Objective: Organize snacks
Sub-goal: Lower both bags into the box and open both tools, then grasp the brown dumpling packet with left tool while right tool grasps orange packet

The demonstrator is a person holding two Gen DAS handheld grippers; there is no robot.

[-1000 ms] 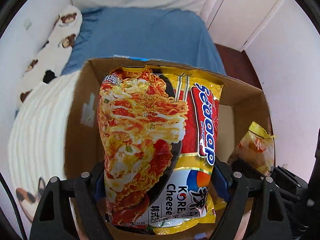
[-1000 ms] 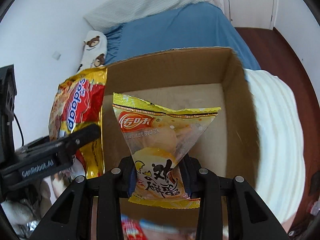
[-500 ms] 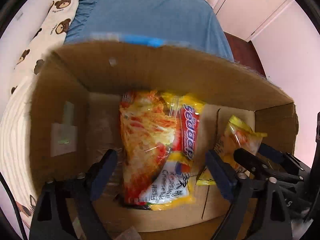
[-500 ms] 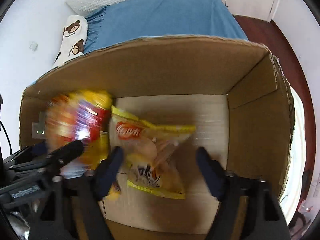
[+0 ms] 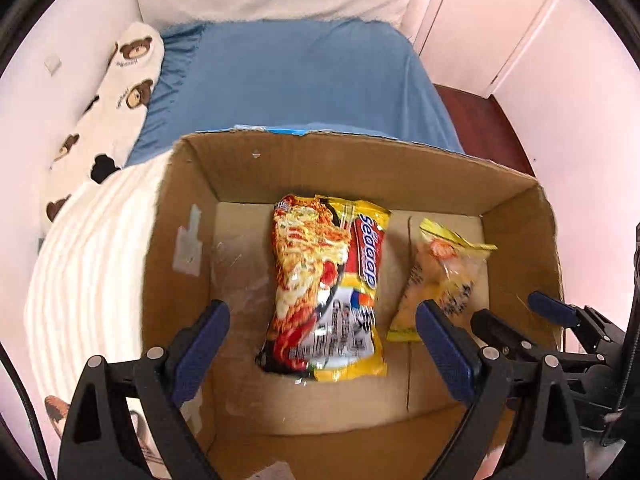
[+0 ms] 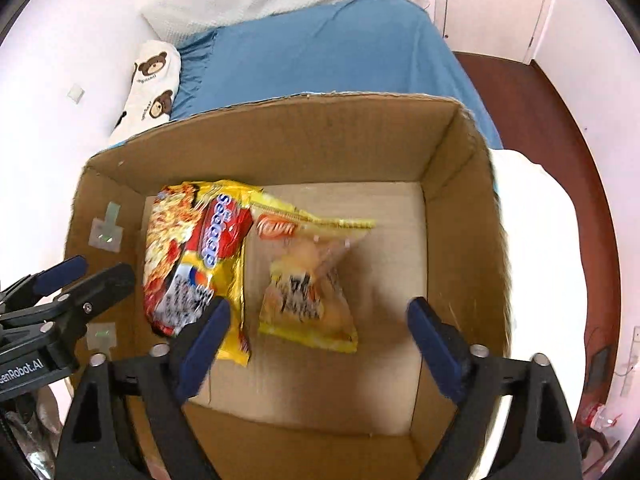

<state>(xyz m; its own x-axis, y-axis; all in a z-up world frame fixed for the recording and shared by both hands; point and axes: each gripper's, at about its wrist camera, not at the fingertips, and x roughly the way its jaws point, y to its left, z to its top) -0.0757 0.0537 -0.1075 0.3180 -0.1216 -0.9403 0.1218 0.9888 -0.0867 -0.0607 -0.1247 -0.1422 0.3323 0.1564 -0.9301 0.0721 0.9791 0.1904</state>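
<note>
On the left, the left gripper [image 5: 322, 336] hangs over the cardboard box [image 5: 360, 172], its fingers spread wide and empty above the noodle packet [image 5: 326, 292] lying flat on the box floor. Just to the right lies the small yellow snack bag [image 6: 310, 284], edge touching the packet. Over it the right gripper [image 6: 318, 332] stands with its fingers parted, having just been opening, nothing between them. The drop-off step looks finished; next, both hands likely lift clear to fetch more snacks.
</note>
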